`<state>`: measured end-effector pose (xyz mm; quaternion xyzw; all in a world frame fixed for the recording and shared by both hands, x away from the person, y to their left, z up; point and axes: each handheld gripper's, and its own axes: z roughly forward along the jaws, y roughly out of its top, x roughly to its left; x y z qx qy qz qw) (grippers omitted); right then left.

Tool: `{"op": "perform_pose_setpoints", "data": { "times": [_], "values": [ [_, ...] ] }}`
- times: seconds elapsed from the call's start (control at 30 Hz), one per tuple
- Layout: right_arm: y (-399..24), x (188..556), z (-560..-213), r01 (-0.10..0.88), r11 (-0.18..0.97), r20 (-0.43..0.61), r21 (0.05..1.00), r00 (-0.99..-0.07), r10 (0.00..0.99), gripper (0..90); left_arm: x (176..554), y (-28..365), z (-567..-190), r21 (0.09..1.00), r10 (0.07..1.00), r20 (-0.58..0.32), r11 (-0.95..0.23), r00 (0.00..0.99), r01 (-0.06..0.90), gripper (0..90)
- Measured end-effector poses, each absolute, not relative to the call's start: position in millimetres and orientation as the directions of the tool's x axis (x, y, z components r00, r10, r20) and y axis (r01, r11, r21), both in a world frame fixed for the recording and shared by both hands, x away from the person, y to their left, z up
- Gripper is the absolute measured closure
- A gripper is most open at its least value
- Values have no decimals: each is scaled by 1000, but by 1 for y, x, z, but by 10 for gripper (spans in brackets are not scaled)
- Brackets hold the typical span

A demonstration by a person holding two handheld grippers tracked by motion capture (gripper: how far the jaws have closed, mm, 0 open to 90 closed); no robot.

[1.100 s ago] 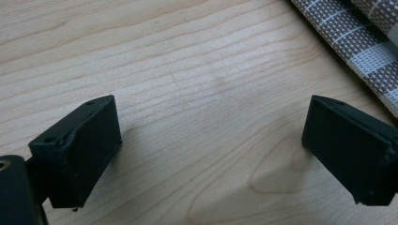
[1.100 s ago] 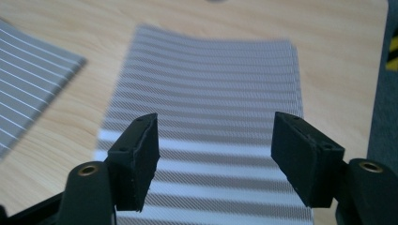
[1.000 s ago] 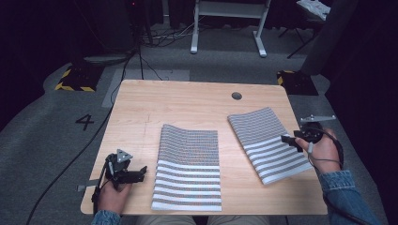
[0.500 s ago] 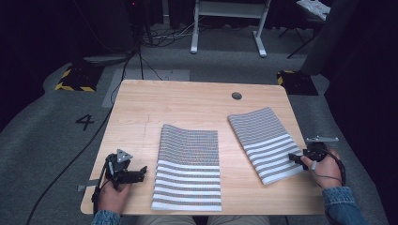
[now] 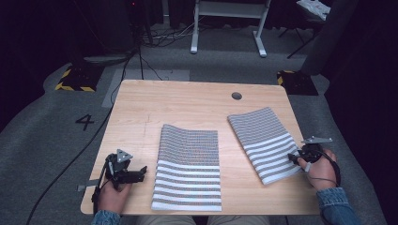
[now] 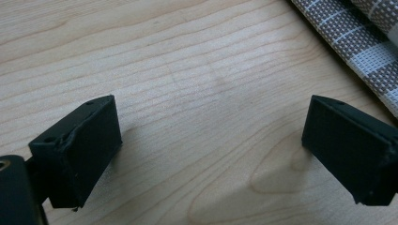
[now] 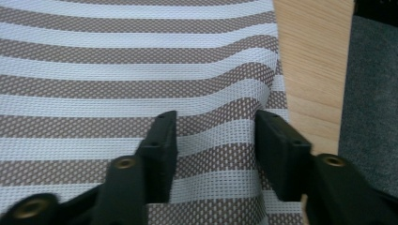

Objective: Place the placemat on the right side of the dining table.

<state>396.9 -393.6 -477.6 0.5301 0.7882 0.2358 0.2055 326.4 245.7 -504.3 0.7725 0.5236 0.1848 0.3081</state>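
Observation:
Two brown-and-white striped woven mats lie flat on the wooden table (image 5: 187, 103). One mat (image 5: 187, 164) is at the centre front, the other mat (image 5: 263, 138) lies angled at the right. My right gripper (image 5: 292, 158) is at the right mat's near right edge. In the right gripper view the gripper (image 7: 216, 140) is open, its jaws just above the mat (image 7: 117, 70), whose edge bulges up slightly beside the table edge (image 7: 314, 56). My left gripper (image 5: 140, 172) rests at the front left. It is open (image 6: 211, 145) over bare wood, with the centre mat's corner (image 6: 361, 37) just beyond.
A round cable hole (image 5: 236, 96) sits in the table's far right part. The far half of the table is bare wood. Grey carpet surrounds the table, with a cable (image 5: 70, 164) on the left and a white frame (image 5: 225, 28) behind.
My right gripper has moved along the right mat's edge toward the near side of the table and lower. The left gripper and both mats have stayed in place.

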Motion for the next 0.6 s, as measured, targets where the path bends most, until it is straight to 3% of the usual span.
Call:
{"op": "perform_pose_setpoints", "data": {
  "times": [0.17, 0.4, 0.6],
  "values": [
    [-388, 398, -477, 726, 345, -94, 595, -364, 927, 779, 326, 246, -504, 669, 923, -37, -262, 383, 695, 50],
    [-395, 411, -471, 721, 363, -128, 591, -360, 924, 831, 326, 246, -504, 669, 923, -37, -262, 383, 695, 50],
    [-390, 405, -450, 675, 362, -127, 643, -371, 920, 837, 326, 246, -504, 670, 923, -37, -262, 383, 695, 50]
  ]
}}
